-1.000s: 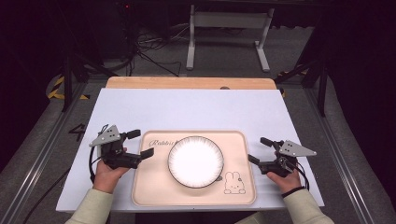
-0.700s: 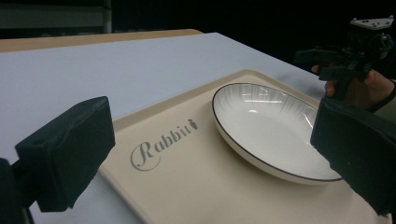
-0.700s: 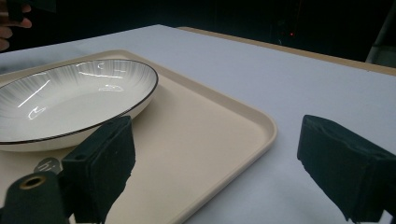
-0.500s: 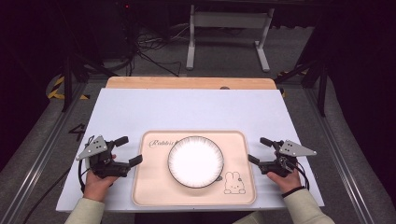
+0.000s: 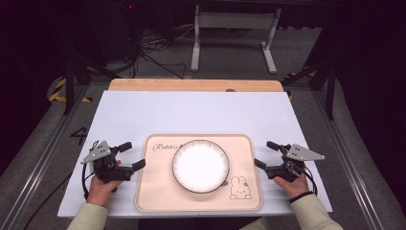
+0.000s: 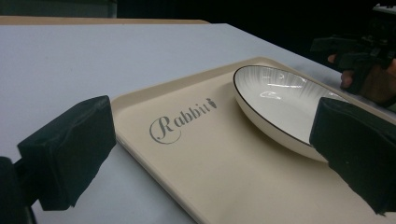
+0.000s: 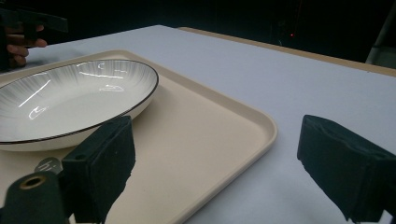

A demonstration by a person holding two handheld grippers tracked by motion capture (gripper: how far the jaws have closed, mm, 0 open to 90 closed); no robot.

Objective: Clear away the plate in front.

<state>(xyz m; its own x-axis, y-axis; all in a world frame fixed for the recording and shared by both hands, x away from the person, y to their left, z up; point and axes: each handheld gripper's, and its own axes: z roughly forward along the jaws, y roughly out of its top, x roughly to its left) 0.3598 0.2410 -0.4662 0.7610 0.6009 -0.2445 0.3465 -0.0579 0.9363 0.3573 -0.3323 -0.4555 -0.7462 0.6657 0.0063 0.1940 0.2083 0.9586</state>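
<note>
While both of the person's forearms enter from the near edge of the tabletop (image 5: pixel 201 112), each hand holds a gripper at one side of the tray (image 5: pixel 158 201). The left gripper (image 5: pixel 132 155) sits just off the tray's left edge, jaws spread wide and holding nothing. In the left gripper view one black jaw hangs over the bare tabletop and the other over the tray near the plate's rim, so the tray's left edge lies between them without contact that can be confirmed. The right gripper (image 5: pixel 266 154) sits just off the tray's right edge, jaws likewise wide apart and empty. In the right gripper view one jaw stands over the tray beside the plate and the other over the tabletop, with the tray's raised corner between them.

The tray is beige, with rounded corners, and lies flat at the near middle of the tabletop. It bears the word "Rabbit" at its far left and a rabbit drawing (image 5: pixel 238 188) at its near right. The plate (image 5: pixel 200 166), white with a thin dark rim and fine radial lines, rests at the tray's centre, well apart from both grippers.

Beyond the tray the pale tabletop runs to a wooden strip (image 5: pixel 191 85) along its far edge. Past that, a metal stand (image 5: pixel 233 28) and cables (image 5: pixel 153 48) occupy the dark floor.
</note>
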